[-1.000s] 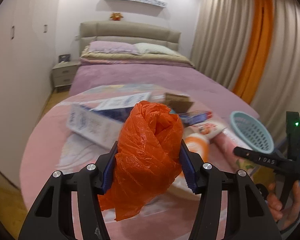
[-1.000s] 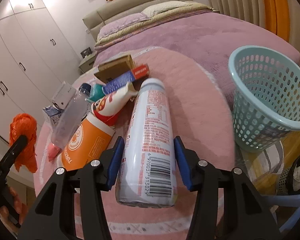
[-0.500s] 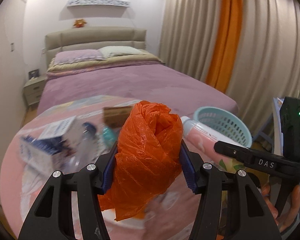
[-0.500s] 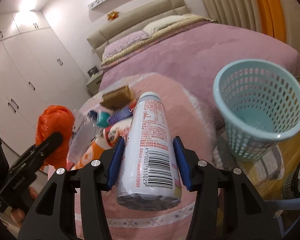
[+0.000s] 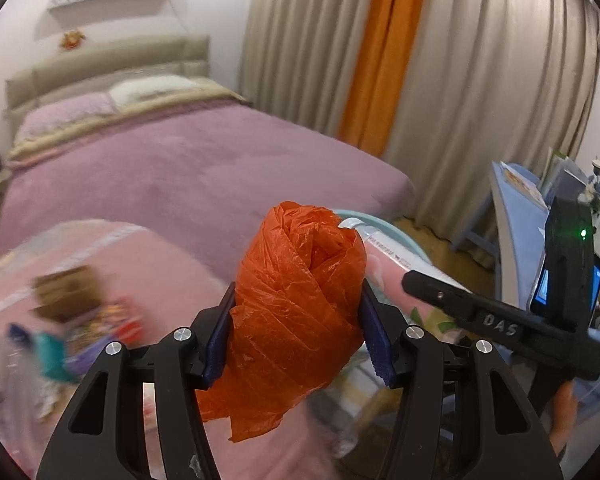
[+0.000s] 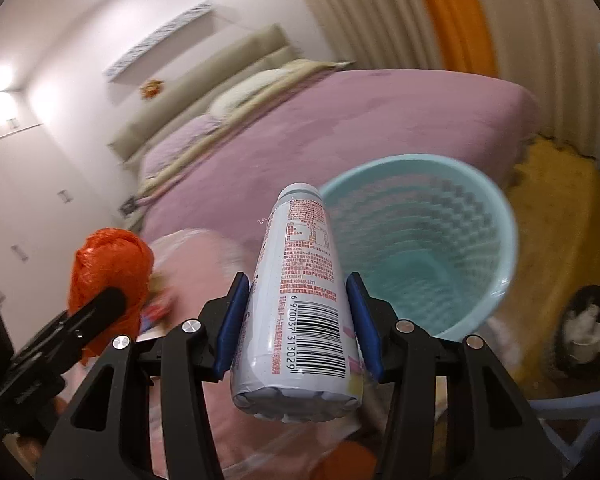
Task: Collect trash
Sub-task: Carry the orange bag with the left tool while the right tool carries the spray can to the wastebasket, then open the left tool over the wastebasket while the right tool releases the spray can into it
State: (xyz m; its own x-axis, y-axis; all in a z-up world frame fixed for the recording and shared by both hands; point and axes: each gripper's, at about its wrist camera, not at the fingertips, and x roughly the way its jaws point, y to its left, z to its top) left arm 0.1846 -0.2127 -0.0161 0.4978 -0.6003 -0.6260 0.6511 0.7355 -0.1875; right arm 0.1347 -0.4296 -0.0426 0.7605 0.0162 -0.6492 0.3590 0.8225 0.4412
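Crumpled orange bag [image 5: 296,312], white bottle [image 6: 300,304], seemingly empty basket [image 6: 496,224]

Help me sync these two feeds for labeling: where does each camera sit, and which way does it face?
Left wrist: on the left gripper, facing the bed and curtains; its fingers clamp an orange plastic bag; the right gripper shows at right.
Right wrist: on the right gripper, facing down toward the blue basket; it holds a white bottle.
Shared: bag, bottle, bed, basket.
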